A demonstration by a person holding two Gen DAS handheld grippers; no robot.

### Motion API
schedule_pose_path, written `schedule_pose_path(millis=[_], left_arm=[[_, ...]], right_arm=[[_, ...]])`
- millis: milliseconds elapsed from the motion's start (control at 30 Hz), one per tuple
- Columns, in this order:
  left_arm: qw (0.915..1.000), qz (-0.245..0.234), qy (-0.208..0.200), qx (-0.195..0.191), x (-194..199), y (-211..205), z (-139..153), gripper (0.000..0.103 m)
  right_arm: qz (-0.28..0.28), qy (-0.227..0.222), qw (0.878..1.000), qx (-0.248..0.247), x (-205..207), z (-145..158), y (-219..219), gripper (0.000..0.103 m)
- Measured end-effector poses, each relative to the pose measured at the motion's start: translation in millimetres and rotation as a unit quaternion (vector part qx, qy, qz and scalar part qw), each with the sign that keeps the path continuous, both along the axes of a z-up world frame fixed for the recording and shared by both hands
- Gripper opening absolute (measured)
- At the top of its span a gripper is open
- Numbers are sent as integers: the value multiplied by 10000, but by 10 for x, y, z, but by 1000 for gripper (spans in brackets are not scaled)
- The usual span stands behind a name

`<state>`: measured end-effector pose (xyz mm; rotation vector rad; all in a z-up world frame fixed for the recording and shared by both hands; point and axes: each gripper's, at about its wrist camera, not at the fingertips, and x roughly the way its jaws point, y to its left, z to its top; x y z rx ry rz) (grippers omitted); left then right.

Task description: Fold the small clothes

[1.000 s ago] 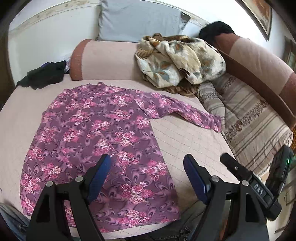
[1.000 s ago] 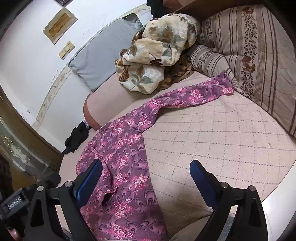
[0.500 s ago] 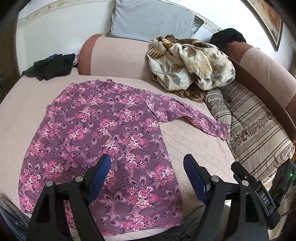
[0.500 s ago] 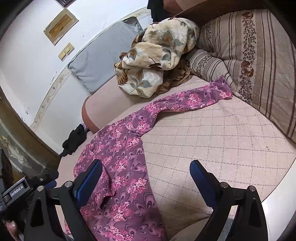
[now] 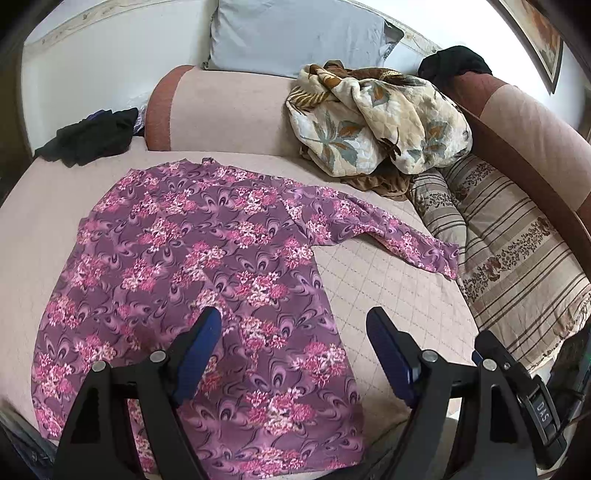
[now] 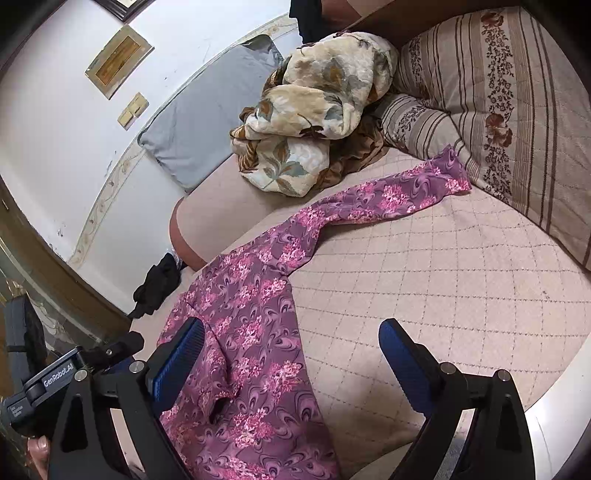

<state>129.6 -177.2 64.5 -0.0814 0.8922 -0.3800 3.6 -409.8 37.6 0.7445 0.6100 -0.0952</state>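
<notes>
A purple floral long-sleeved top (image 5: pixel 192 266) lies spread flat on the quilted beige bed (image 5: pixel 388 288), collar toward the far bolster, one sleeve (image 5: pixel 388 232) stretched out to the right. It also shows in the right wrist view (image 6: pixel 255 325), with its sleeve (image 6: pixel 388 195) reaching toward the striped pillow. My left gripper (image 5: pixel 293 332) is open and empty, hovering above the top's lower hem. My right gripper (image 6: pixel 291 343) is open and empty above the top's right side edge. The left gripper's body shows at the lower left of the right wrist view (image 6: pixel 55 373).
A crumpled floral blanket (image 5: pixel 376 122) lies at the back right, beside striped pillows (image 5: pixel 517 258). A pink bolster (image 5: pixel 221 110) and a grey pillow (image 5: pixel 295 33) are at the back. A black garment (image 5: pixel 88 136) lies at the far left.
Both grippers have pulled back and risen slightly, so the top sits lower and more fully in view. Both stay open; the top has not moved.
</notes>
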Motion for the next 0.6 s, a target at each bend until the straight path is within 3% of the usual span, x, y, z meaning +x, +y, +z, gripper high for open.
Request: schedule_pose_path(millis=[200, 600], left_arm=[[10000, -62, -4, -38, 97, -114, 18, 80], [9999, -99, -78, -75, 176, -192, 69, 80]], right_arm=[[-216, -143, 9994, 233, -31, -25, -97, 98], [-253, 8, 9996, 153, 70, -49, -93, 98]])
